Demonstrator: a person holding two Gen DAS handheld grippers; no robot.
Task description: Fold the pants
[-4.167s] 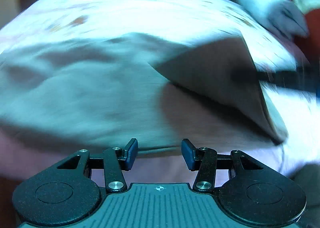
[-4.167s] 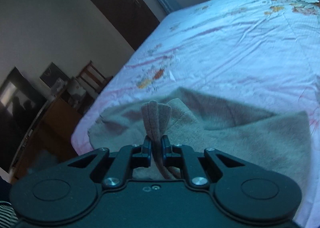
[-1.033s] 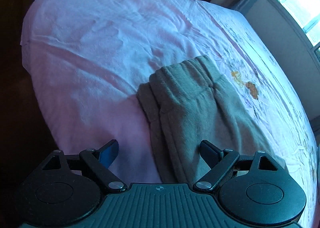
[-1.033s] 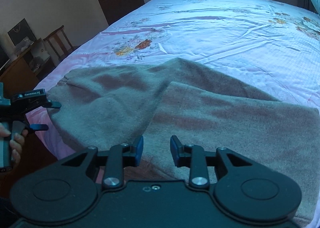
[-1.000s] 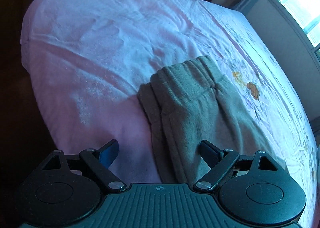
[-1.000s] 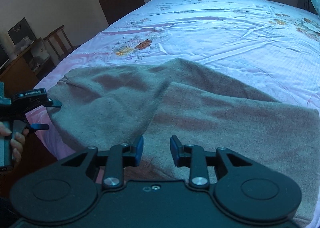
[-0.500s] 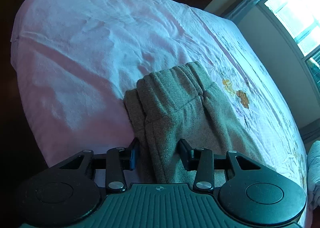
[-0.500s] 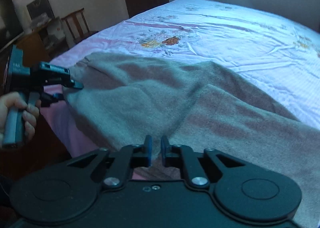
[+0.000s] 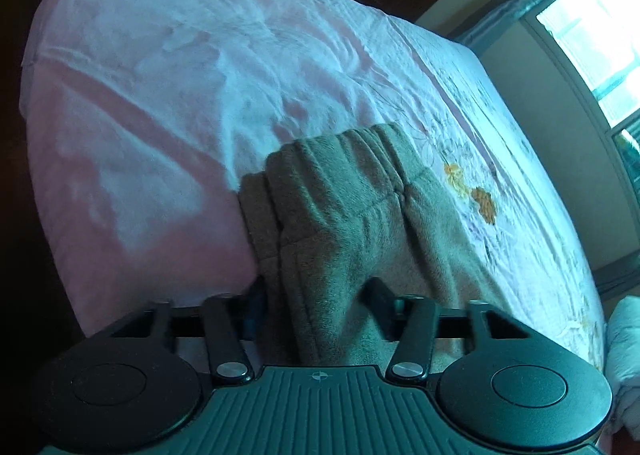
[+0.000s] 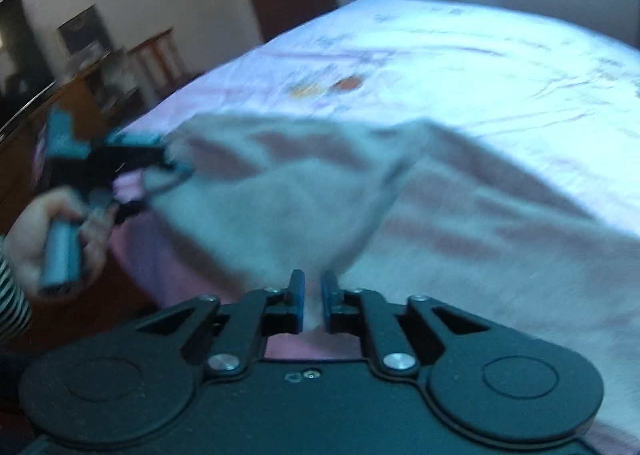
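Observation:
The grey-brown fleece pants (image 9: 360,223) lie on the pink bed near its corner, waistband end toward me. My left gripper (image 9: 316,295) is shut on the thick waistband edge, fabric bunched between its fingers. In the right wrist view the pants (image 10: 288,199) spread across the bed, blurred by motion. My right gripper (image 10: 312,295) is shut on the near edge of the pants. The left gripper (image 10: 132,163) shows there too, held by a hand at the pants' left end.
The pink floral bedsheet (image 9: 200,75) covers the bed; its edge and corner drop off at left. A window (image 9: 600,35) is at the right. A wooden chair (image 10: 156,59) and dark furniture stand beyond the bed. A white pillow (image 9: 624,355) lies at far right.
Both grippers closed: the left one came in around the waistband and clamped it, the right one shut on the pants' near edge. The right view now blurs as the fabric lifts.

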